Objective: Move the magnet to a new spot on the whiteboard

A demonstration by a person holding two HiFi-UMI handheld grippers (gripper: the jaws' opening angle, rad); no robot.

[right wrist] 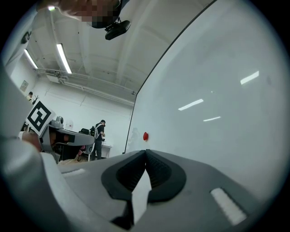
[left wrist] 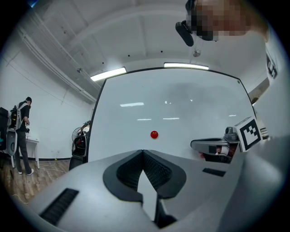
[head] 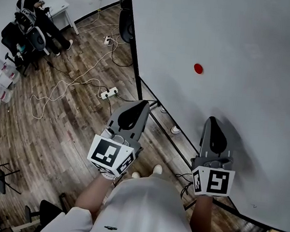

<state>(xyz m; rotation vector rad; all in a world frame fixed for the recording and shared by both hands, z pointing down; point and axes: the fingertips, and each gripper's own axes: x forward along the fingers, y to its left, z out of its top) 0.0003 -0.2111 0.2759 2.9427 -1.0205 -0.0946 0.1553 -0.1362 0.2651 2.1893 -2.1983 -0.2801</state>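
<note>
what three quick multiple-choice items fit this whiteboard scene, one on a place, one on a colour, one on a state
1. Where is the magnet?
A. on the whiteboard, touched by nothing
B. between the fingers of the left gripper
C. between the fingers of the right gripper

2. What colour is the magnet?
A. blue
B. red
C. green

3. How do the left gripper's fingers stand?
A. wide apart
B. shut on the magnet
C. shut on nothing

1 A: the head view shows it alone on the board, beyond both grippers.
2 B: it shows red in all three views.
3 C: the left gripper view shows the tips meeting with nothing between them.
</note>
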